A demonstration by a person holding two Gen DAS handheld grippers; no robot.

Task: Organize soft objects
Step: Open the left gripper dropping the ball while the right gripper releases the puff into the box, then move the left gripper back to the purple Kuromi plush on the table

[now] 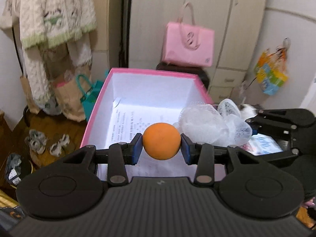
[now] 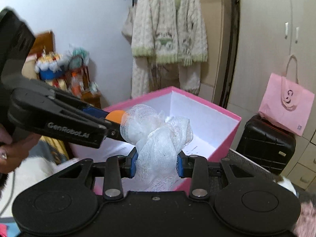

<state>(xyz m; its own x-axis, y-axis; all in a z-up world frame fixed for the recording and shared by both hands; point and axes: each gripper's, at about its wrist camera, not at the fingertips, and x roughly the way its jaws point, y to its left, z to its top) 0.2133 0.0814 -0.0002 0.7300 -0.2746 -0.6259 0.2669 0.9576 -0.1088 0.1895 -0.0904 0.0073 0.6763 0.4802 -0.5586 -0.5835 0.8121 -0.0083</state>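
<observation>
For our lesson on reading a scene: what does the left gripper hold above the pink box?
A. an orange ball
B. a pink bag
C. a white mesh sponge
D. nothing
A. The left gripper is shut on the orange ball over the pink box; the right gripper holds the mesh sponge.

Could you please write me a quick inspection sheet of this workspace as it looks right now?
Surface: wooden floor at left; what the box stands on is hidden.
Job's things: orange ball and white mesh sponge, both held over the open pink box; printed paper lies inside the box.
Clutter: slippers on the floor, paper bags by the wall.
Grippers: left gripper shut on the ball; right gripper shut on the sponge.
Cables: nothing seen.
Surroundings: knitted cardigan hanging, pink tote bag on a black suitcase, wardrobe.
</observation>
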